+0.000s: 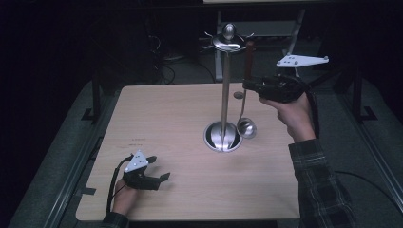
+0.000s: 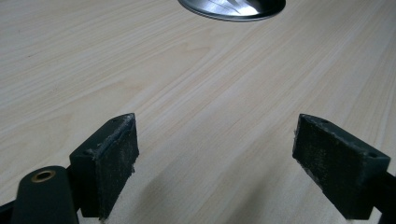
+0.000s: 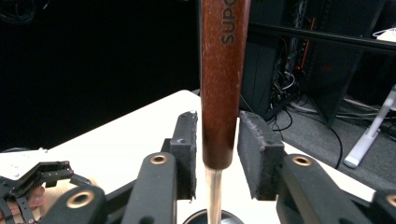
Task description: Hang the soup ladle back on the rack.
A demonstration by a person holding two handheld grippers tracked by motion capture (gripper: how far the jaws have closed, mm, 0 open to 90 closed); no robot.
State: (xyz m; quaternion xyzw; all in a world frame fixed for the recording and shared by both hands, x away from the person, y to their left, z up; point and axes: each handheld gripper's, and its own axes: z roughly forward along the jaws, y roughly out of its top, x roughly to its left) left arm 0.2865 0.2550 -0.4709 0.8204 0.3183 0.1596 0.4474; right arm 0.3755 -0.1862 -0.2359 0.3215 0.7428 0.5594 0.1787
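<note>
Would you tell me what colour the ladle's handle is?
The ladle's handle is reddish-brown wood with dark lettering, clearest in the right gripper view.

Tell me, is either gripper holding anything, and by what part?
Neither grips anything. The right gripper has its pads on either side of the ladle's brown wooden handle, with small gaps showing. The left gripper rests open on the table.

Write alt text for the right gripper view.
A ladle's brown wooden handle stands upright between the right gripper's two black pads, with a small gap on each side. Below lies the pale table; the left gripper rests at far left.
</note>
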